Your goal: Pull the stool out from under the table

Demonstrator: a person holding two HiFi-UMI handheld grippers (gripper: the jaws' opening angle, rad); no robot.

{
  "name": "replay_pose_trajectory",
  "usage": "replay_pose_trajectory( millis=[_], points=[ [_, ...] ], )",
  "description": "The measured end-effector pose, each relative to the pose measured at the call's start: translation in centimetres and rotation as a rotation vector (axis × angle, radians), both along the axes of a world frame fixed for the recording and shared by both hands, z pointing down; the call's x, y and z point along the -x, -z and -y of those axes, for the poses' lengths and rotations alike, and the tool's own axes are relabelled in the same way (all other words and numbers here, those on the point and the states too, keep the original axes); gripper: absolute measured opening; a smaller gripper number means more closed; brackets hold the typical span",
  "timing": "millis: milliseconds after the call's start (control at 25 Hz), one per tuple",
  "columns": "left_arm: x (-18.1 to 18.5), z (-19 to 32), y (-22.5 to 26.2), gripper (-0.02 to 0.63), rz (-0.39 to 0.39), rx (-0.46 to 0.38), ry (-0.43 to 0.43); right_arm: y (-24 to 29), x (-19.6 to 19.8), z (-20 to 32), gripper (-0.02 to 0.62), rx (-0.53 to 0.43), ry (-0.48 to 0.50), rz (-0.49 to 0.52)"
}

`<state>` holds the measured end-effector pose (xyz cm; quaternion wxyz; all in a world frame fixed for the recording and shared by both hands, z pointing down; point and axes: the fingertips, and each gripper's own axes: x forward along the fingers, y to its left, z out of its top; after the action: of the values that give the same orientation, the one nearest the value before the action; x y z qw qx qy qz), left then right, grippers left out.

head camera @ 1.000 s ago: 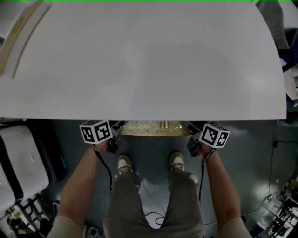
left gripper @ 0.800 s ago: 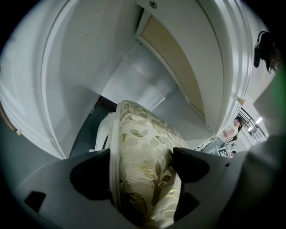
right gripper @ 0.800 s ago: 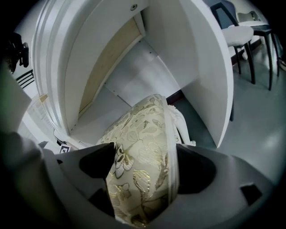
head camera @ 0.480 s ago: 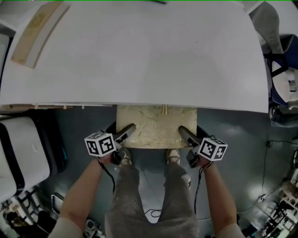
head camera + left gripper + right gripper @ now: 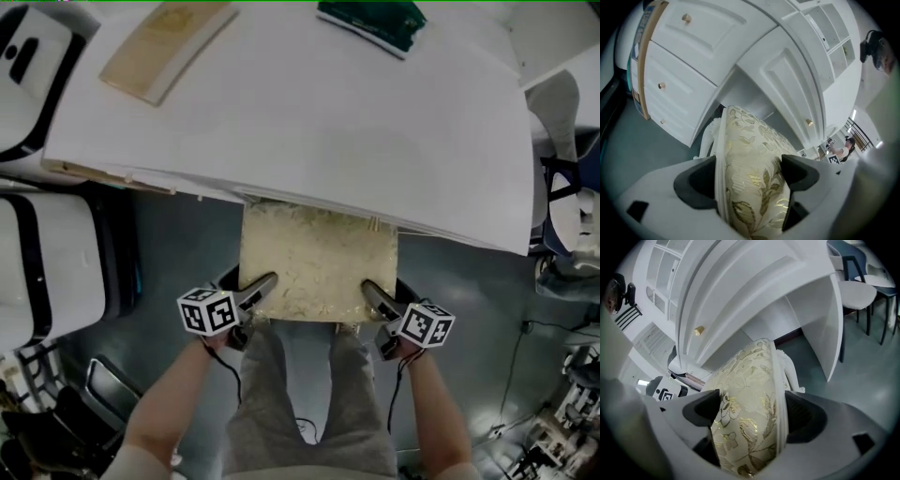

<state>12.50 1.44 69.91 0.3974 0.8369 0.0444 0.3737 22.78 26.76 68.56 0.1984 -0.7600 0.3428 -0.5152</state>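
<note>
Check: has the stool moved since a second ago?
Yes. The stool has come out toward the person. Against the table's near edge, only a sliver of seat showed then, and most of it is out now.

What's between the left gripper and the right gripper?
The stool's gold-patterned cushion spans it, shown in the head view; left gripper and right gripper clamp its sides.

Dark grey floor (image 5: pixel 178 234); white cabinet drawers (image 5: pixel 679 51) with small brass knobs (image 5: pixel 686 18); open white shelving (image 5: pixel 829 33) above them; a white-seated chair (image 5: pixel 855 291) on dark legs stands on the floor at right.
</note>
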Motion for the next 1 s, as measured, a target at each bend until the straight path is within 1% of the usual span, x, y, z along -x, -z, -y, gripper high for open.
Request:
replay_pose_trajectory(
  millis=[160, 360, 680, 800, 1000],
  points=[
    [3.7, 2.7, 1.6, 0.44, -0.003, -0.004, 0.097, 1.5, 1.3, 3.7, 0.439, -0.003, 0.099, -0.004],
    [8.9, 6.8, 2.9, 0.44, 0.001, -0.014, 0.221, 2.7, 3.6, 9.7, 0.439, -0.011, 0.221, -0.003],
    [18.2, 14.1, 4.7, 0.44, 0.01, -0.064, 0.406, 3.2, 9.0, 20.1, 0.439, -0.043, 0.418, 0.026],
    [22.4, 16.5, 5.4, 0.44, 0.016, -0.071, 0.497, 3.6, 11.5, 24.4, 0.439, -0.054, 0.509, 0.031],
    [29.5, 19.8, 6.9, 0.44, 0.007, -0.089, 0.676, 4.8, 15.8, 31.8, 0.439, -0.074, 0.689, 0.023]
  ],
)
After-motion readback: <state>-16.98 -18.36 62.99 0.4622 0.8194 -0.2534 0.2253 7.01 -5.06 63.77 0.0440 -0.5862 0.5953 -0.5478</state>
